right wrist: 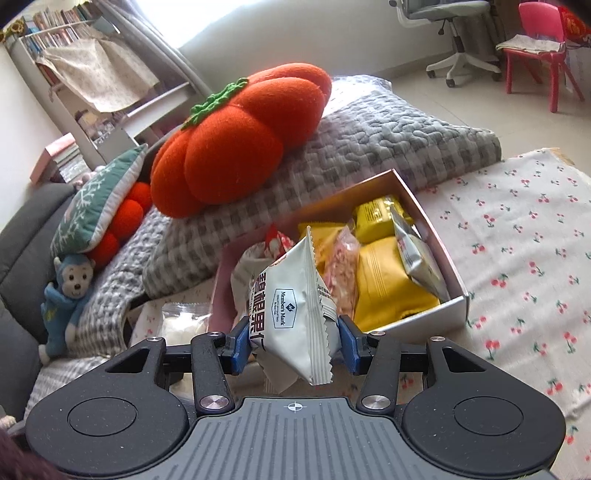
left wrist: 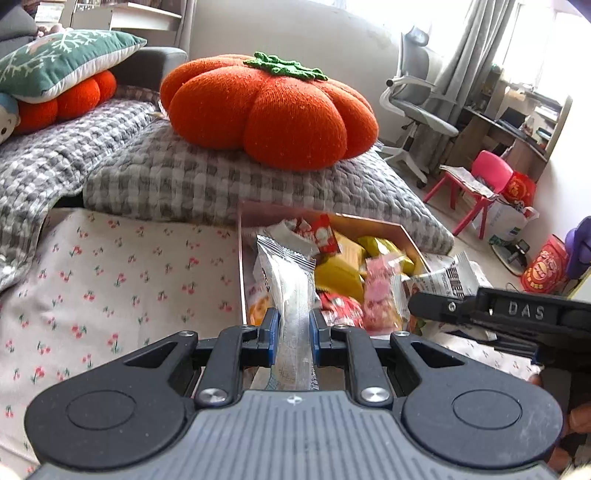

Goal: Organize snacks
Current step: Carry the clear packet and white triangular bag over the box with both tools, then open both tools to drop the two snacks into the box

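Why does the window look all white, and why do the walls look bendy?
Left wrist view: the window behind the curtain is blown out by daylight, and the fisheye lens curves the wall and desk. Right wrist view: the bright patch at the top is glare too, the bookshelf leans, and the white snack packet stays sharp.

Both black two-finger grippers hang tilted downward above the open pink cardboard snack box (right wrist: 456, 295): left gripper (left wrist: 293, 325) clamped tight, right gripper (right wrist: 293, 338) clamped wider.

An orange pumpkin cushion (left wrist: 273, 110) sits on a grey checked quilt (left wrist: 184, 177). Behind stand a grey office chair (left wrist: 417, 99) and a pink small chair (left wrist: 484, 184).
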Tool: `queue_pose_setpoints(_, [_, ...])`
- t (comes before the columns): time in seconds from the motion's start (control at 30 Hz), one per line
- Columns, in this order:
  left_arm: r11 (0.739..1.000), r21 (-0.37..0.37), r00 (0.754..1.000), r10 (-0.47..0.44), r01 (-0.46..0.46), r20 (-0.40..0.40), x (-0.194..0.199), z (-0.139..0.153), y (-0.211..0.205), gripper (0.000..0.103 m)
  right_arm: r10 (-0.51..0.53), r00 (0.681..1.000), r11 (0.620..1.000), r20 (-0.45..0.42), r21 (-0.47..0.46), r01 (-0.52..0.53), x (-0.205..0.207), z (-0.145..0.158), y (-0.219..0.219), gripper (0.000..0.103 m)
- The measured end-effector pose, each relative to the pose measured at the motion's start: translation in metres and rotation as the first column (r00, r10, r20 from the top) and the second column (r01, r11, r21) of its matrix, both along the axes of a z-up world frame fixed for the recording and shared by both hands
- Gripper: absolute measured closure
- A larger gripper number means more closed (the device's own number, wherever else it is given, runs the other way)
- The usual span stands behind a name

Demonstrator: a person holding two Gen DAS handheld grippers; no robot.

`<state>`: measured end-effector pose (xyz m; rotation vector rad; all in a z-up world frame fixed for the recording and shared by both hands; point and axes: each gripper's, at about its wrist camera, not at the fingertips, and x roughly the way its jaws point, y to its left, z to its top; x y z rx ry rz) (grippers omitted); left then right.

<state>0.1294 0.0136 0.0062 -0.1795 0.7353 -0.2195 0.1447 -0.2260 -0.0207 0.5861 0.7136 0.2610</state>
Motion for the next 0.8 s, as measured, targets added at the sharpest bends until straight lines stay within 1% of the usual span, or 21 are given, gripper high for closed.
queue_pose_setpoints(0.2, [0.999, 0.036, 1.000, 0.013, -0.014, 0.019, 0.023, -0.004, -0.003, 0.088, -0.008, 1.000, 1.000, 0.018, 0.019, 0.008, 0.014, -0.007, 0.001, 0.055])
queue_pose_setpoints(0.33, [0.999, 0.035, 0.999, 0.023, -0.024, 0.026, 0.034, -0.010, -0.004, 0.088, -0.005, 1.000, 0.999, 0.021, 0.033, 0.005, 0.023, -0.012, 0.006, 0.055])
queue_pose_setpoints(0.43, [0.999, 0.046, 0.999, 0.024, -0.025, 0.026, 0.040, -0.014, -0.007, 0.088, 0.005, 1.000, 1.000, 0.030, 0.005, -0.006, 0.028, -0.013, 0.013, 0.055])
queue_pose_setpoints(0.53, [0.998, 0.055, 0.999, 0.023, -0.024, 0.023, 0.043, -0.020, -0.010, 0.087, 0.013, 0.999, 1.000, 0.038, -0.003, -0.013, 0.031, -0.014, 0.016, 0.055])
queue_pose_setpoints(0.7, [0.997, 0.072, 0.999, 0.010, -0.013, 0.039, 0.045, -0.023, -0.011, 0.088, -0.006, 0.999, 1.000, 0.049, -0.017, 0.007, 0.034, -0.014, 0.016, 0.053])
queue_pose_setpoints(0.77, [0.998, 0.070, 0.999, -0.009, 0.006, 0.040, 0.044, -0.022, -0.011, 0.084, -0.016, 0.998, 1.000, 0.061, -0.022, 0.017, 0.034, -0.014, 0.015, 0.048])
queue_pose_setpoints(0.8, [0.998, 0.070, 0.999, -0.013, 0.010, 0.039, 0.044, -0.022, -0.011, 0.077, -0.019, 0.997, 1.000, 0.069, -0.019, 0.021, 0.033, -0.013, 0.014, 0.043])
